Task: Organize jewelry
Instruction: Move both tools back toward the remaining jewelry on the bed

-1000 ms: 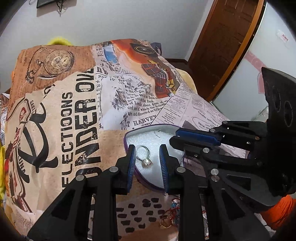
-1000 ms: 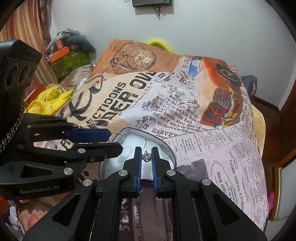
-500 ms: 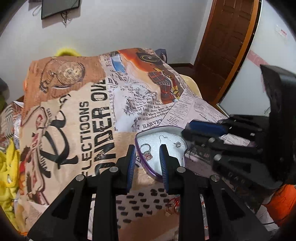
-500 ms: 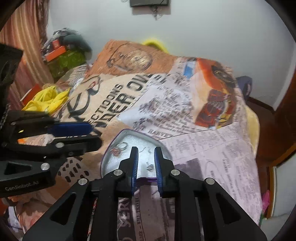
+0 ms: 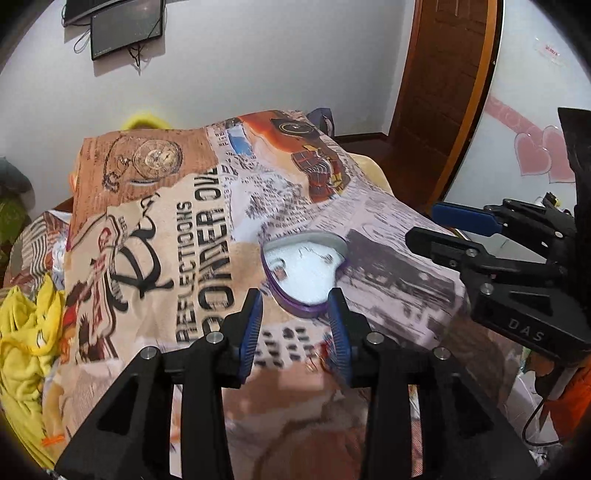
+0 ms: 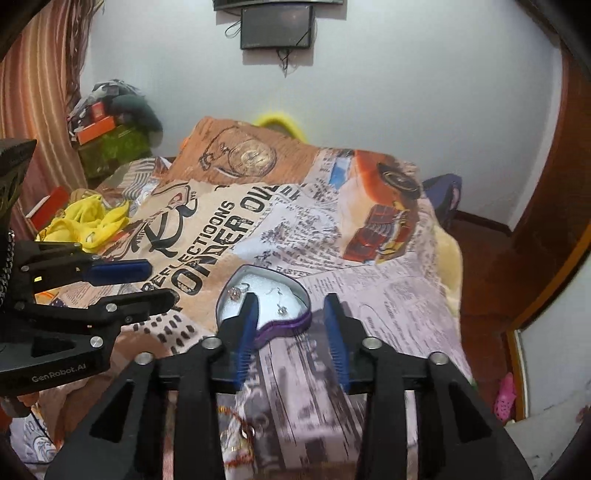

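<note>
A purple heart-shaped box [image 5: 295, 306] [image 6: 284, 326] lined with white foam lies on the printed bedspread. On the foam rest a ring [image 5: 279, 272] [image 6: 235, 292] and an earring [image 5: 325, 258] [image 6: 282, 310]. My left gripper [image 5: 294, 299] [image 6: 162, 282] hovers above and short of the box, its jaws opening with nothing between them. My right gripper [image 6: 291, 301] [image 5: 424, 225] hangs over the box's near edge, its jaws also opening and empty. A small tangle of loose jewelry [image 6: 243, 432] [image 5: 317, 362] lies on the bedspread in front of the box, blurred.
The bedspread [image 5: 166, 240] covers a bed that drops off to the right toward a wooden door [image 5: 443, 92]. Yellow cloth [image 6: 85, 221] and boxes [image 6: 96, 125] pile up at the left. A dark screen [image 6: 277, 27] hangs on the far wall.
Both grippers rose and drew back from the box. The right gripper let go of the earring, which now lies on the foam. Both pairs of jaws have widened.
</note>
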`<state>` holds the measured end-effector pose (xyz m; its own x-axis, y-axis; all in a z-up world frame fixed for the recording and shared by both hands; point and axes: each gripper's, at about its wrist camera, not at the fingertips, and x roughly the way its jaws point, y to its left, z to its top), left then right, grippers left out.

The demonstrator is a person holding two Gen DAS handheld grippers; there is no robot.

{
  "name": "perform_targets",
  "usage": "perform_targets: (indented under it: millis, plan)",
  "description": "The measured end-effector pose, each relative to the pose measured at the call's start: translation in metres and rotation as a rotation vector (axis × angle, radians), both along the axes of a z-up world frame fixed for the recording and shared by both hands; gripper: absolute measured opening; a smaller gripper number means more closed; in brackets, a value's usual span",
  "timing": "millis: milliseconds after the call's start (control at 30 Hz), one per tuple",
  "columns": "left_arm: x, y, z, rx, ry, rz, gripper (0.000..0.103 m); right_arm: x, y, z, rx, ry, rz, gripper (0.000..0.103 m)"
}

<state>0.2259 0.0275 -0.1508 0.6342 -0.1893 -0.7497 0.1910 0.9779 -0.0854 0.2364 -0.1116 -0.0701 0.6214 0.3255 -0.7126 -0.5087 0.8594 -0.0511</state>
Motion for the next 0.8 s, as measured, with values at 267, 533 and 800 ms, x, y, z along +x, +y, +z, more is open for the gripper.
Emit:
perform_targets:
  millis: [267, 533, 800]
  plan:
    - [-0.032, -0.006, -0.013, -0.013, 0.042, 0.006, 0.036, -0.032, -0.014, -0.005, 0.0, 0.033, -0.036, 0.035]
    - [-0.046, -0.014, -0.038, -0.014, 0.105, -0.006, 0.036, -0.051, -0.029, -0.03, -0.015, 0.103, -0.083, 0.035]
    - [-0.039, -0.032, -0.062, -0.006, 0.149, -0.018, 0.036, -0.065, -0.042, -0.047, -0.046, 0.136, -0.112, 0.035]
